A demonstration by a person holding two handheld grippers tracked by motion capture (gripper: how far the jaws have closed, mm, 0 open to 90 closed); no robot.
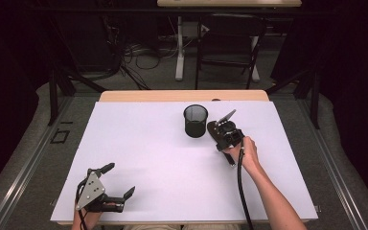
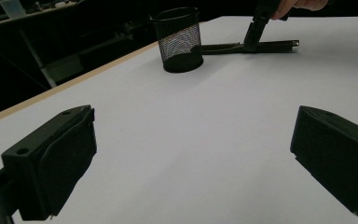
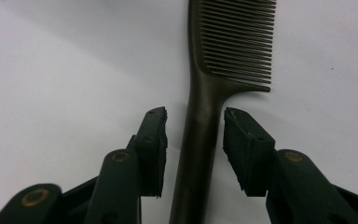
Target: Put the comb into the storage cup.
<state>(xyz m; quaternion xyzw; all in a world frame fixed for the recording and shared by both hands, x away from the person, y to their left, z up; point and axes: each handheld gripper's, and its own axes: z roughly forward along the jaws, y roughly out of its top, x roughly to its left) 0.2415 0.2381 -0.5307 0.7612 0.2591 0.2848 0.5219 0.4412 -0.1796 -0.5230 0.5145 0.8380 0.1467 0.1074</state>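
Two grippers | right gripper: jaws apart, straddling comb handle, centre frame, probably not yet touching | comb flat on table right of mesh cup | step: grasp | next: close, lift | left gripper: spread wide, idle, lower left

**Left gripper idle and wide, right gripper tipped down with jaws parted**

Left gripper held low at the person's near-left, jaws spread wide, grey three-cornered plate on top, cable trailing back over the left hand. Well apart from the right gripper, far ahead and to its right. Right gripper gripped by the right hand, forearm stretched forward, cable hanging along the wrist. Tilted steeply downward, fingertips parted by a narrow gap, not pressed together.
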